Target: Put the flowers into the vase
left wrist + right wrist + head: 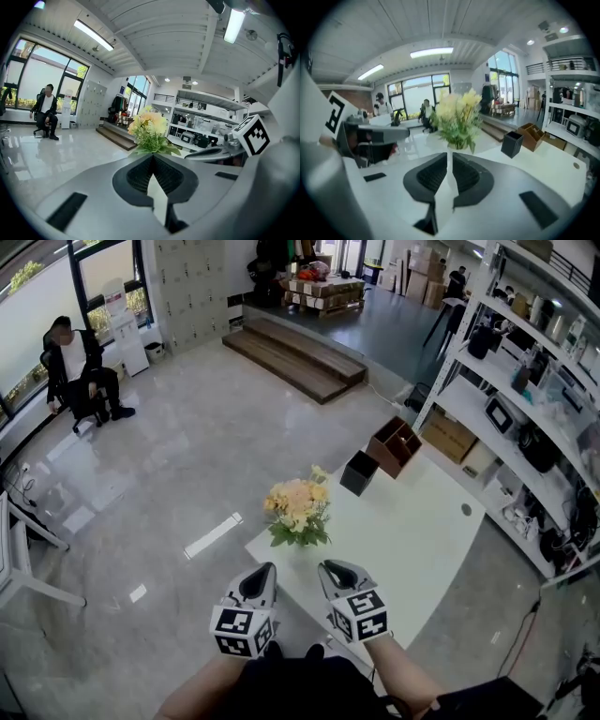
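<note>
The white table (412,531) lies ahead of me, and on its near corner, just beyond both my tools, stands the bunch of flowers (298,507): pale yellow and peach heads over a skirt of green leaves, upright and gathered tight. It stands so straight that I judge it is already held in something. In the right gripper view a pale shape shows under the leaves that may be the vase, but I cannot be sure, since the leaves hide the foot of the bunch. I expect the bunch to be light and soft. The heads would crush or shed under any pinch, and the leaves would slide away. The place to take hold is low on the gathered stems, below the leaves, with a gentle squeeze, lifting straight up so the top does not swing. If there is a vase, it is likely hard and smooth, and easy to tip with a nudge. My left gripper (262,573) hangs at the table's edge with its ribbed pads pressed together at the tip, and nothing is in them. My right gripper (330,570), close beside it, has its pads nearly closed, with a thin slit left between them that shows only the table top. It holds nothing and touches nothing.
</note>
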{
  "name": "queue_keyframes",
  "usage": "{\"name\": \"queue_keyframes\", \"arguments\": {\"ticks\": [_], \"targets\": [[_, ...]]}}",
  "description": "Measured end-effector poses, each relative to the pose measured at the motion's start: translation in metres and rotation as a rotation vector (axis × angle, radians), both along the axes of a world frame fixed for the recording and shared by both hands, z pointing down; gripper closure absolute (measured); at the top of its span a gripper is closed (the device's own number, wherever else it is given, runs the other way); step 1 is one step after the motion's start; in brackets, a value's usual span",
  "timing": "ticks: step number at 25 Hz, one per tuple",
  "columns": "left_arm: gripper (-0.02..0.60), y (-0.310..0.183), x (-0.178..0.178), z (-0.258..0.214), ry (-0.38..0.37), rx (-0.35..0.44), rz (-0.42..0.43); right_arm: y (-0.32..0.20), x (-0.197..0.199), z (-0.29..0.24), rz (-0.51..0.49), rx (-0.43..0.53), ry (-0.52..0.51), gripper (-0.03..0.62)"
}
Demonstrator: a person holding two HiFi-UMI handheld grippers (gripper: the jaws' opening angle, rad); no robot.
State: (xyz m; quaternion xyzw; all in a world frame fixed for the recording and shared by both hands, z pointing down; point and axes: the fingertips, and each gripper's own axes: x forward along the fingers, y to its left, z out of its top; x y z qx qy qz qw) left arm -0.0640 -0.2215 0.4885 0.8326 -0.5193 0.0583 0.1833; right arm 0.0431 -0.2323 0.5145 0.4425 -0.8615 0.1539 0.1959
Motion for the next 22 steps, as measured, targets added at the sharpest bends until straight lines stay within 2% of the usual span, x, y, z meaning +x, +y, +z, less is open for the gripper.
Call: {"name": "queue_keyframes", "arguments": {"ticks": [3,5,9,22], "targets": [[0.578,-0.004,0.006,-0.009,0.006,0.017,0.007,-0.005,0.008,-0.047,0.09,0.193,-0.127,0.588],[0.578,-0.005,0.011,-0.016,0.003,0.032,0.013,-0.006,0.013,-0.06,0.13,0.245,-0.16,0.589],[0.578,-0.007,0.017,-0.024,-0.008,0.055,0.021,-0.007,0.019,-0.063,0.167,0.254,-0.175,0.589],[0.578,-0.01,0.025,-0.024,-0.011,0.063,0.029,-0.006,0.021,-0.06,0.162,0.252,-0.159,0.591]]}}
